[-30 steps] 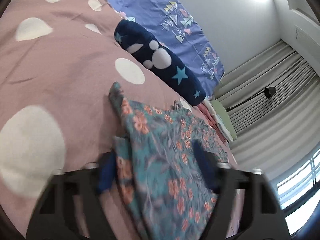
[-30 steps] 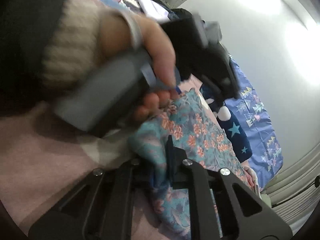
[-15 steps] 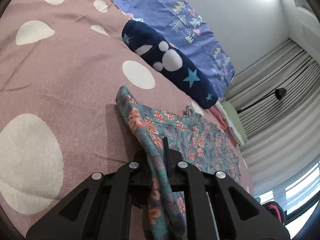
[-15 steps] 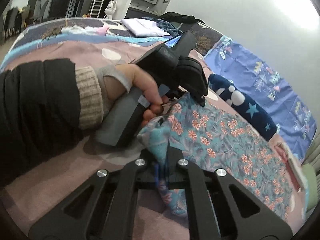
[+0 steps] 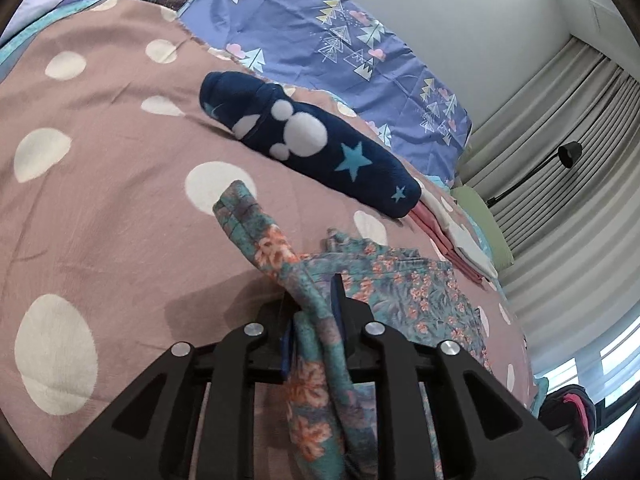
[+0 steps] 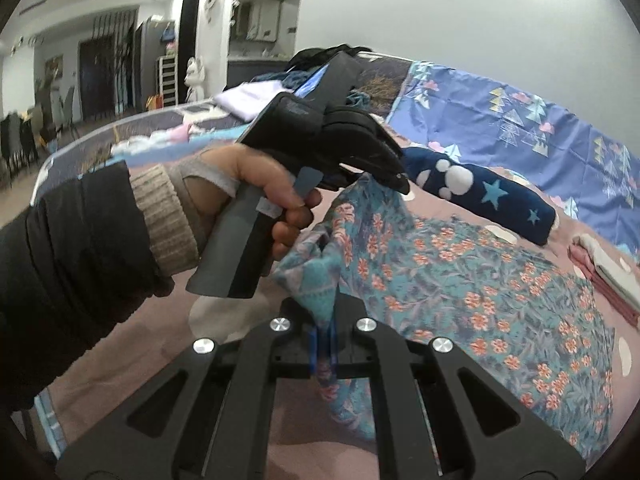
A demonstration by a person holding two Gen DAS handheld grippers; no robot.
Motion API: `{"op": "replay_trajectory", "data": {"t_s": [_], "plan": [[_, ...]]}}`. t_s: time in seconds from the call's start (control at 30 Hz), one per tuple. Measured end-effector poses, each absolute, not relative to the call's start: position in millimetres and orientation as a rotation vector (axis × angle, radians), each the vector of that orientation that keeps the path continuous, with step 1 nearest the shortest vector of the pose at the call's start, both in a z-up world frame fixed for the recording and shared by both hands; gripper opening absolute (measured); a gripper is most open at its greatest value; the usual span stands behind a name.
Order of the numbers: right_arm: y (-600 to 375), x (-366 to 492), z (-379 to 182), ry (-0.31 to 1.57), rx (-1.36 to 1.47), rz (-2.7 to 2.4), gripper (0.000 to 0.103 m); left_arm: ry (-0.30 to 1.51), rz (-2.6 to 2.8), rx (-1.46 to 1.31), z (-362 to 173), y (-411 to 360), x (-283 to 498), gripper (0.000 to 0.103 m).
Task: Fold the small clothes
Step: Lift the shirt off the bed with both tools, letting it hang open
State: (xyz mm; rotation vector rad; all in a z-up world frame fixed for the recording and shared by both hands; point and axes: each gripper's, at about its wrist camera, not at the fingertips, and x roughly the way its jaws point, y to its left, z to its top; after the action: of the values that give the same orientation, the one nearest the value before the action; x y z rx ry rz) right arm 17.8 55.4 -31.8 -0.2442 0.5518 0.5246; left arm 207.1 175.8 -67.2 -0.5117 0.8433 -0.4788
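A teal garment with orange flowers [image 5: 400, 292] lies spread on the pink dotted bedspread [image 5: 100, 184]. My left gripper [image 5: 316, 308] pinches a bunched edge of it, lifted off the bed; its jaws are opening slightly with the cloth still between the pads. In the right wrist view the same floral garment [image 6: 460, 280] stretches away to the right. My right gripper [image 6: 326, 320] is shut on a near corner of it. The left gripper [image 6: 384, 172], held by a person's hand [image 6: 272, 188], grips the neighbouring edge just beyond.
A navy fleece piece with stars and white blobs [image 5: 312, 144] lies behind the garment. A blue patterned sheet [image 5: 340, 40] lies against the wall. Folded pink and white clothes [image 5: 452, 240] sit to the right. Curtains and a black lamp [image 5: 568, 152] stand beyond.
The left gripper went from open over the garment to closed on its edge. Both grippers then rose, lifting that edge off the bed. The right gripper rolled upright.
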Motion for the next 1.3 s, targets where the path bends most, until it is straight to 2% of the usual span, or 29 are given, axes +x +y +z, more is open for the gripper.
{"op": "replay_trajectory", "data": {"t_s": [0.67, 0.97, 1.3], "plan": [[-72, 30, -6, 0.556, 0.097, 0.463, 0.004, 0.837, -0.423, -0.35, -12, 63, 216, 0.015], [-155, 32, -12, 0.57, 0.253, 0.392, 0.004, 0.836, -0.424, -0.255, 0, -27, 224, 0.01], [-240, 31, -37, 0.604, 0.413, 0.289, 0.004, 0.887, -0.479, -0.134, -10, -131, 234, 0.008]]}}
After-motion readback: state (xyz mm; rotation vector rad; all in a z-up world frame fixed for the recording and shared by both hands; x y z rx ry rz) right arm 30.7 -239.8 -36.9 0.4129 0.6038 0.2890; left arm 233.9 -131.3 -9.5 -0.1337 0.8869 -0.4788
